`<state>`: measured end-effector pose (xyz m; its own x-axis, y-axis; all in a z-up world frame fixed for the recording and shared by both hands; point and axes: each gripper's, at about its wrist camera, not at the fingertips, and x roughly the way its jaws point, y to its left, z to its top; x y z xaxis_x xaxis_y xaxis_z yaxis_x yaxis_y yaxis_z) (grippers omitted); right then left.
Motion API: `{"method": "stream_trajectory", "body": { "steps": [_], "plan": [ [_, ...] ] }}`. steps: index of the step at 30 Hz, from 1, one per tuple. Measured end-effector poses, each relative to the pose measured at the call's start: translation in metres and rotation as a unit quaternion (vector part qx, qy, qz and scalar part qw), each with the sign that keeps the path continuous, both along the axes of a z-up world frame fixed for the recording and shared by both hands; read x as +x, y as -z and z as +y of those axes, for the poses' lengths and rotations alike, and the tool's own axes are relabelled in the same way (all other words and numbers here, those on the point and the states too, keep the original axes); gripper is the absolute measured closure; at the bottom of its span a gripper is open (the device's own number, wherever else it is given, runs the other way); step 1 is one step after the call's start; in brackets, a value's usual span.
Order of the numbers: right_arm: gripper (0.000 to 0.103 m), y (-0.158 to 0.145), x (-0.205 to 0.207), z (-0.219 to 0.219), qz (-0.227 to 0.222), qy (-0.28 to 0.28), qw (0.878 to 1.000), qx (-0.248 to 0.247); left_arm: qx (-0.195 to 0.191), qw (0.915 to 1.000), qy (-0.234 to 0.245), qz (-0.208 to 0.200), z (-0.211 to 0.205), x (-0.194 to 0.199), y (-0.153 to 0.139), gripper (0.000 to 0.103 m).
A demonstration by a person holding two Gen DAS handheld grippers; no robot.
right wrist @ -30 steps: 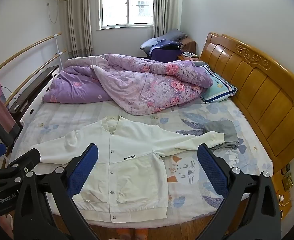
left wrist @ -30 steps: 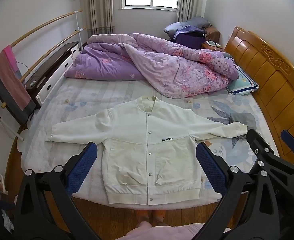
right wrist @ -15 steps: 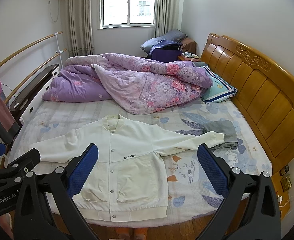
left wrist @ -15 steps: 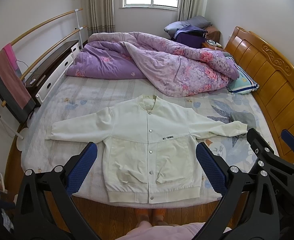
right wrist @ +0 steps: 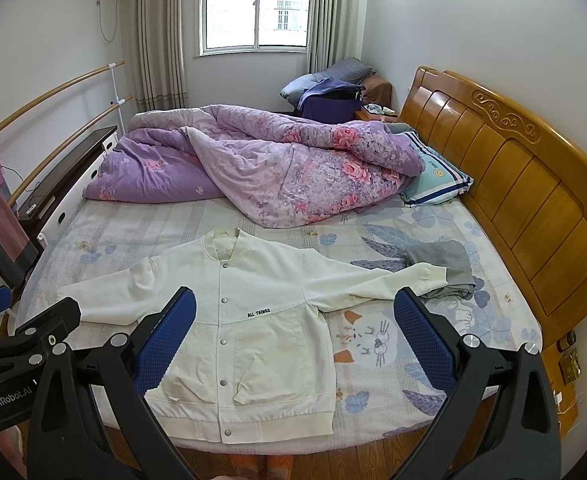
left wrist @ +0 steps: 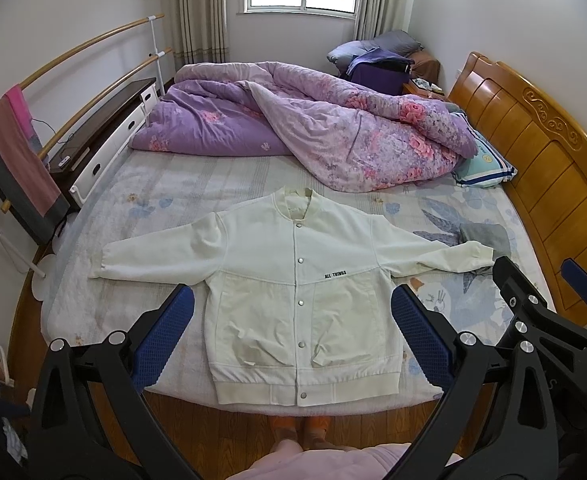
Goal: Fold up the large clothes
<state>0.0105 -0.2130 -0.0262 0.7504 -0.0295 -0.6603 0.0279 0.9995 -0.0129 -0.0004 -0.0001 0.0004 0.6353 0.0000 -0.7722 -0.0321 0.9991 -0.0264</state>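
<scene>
A cream snap-front jacket [left wrist: 301,276] [right wrist: 245,312] lies flat on the bed, front up, collar away from me, both sleeves spread out sideways, hem at the near bed edge. My left gripper [left wrist: 291,320] hovers well above and before the jacket, open, nothing between its blue pads. My right gripper [right wrist: 295,320] is likewise open and empty, held beside the left one; its black frame [left wrist: 541,320] shows at the right of the left wrist view. The jacket's right cuff [right wrist: 429,274] rests on a grey folded cloth [right wrist: 445,264].
A crumpled purple floral duvet [left wrist: 313,128] fills the far half of the bed. A striped pillow [right wrist: 437,180] lies by the wooden headboard [right wrist: 513,168]. A rail with a hanging towel [left wrist: 17,156] and a low cabinet [left wrist: 105,128] stand left. A person's feet [left wrist: 301,426] are at the bed's near edge.
Both grippers have risen or tilted slightly, so the jacket and bed sit a little lower and nearer in view. The jacket has not moved; both grippers stay open.
</scene>
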Motion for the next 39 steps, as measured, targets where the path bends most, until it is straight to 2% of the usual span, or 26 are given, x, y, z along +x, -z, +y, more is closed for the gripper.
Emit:
{"method": "stream_trajectory", "body": {
  "steps": [27,28,39],
  "plan": [
    [0.007,0.009,0.001,0.007,0.004,-0.001,1.0,0.0,-0.005,1.0,0.0,0.004,0.0,0.0,0.0,0.005],
    [0.007,0.01,0.001,0.008,0.004,-0.001,1.0,0.001,-0.003,1.0,0.0,0.004,0.001,-0.006,0.011,0.005],
    [0.007,0.015,0.01,0.007,0.009,-0.018,1.0,0.016,-0.002,0.9999,-0.011,0.009,0.014,-0.008,0.018,0.005]
  ]
}}
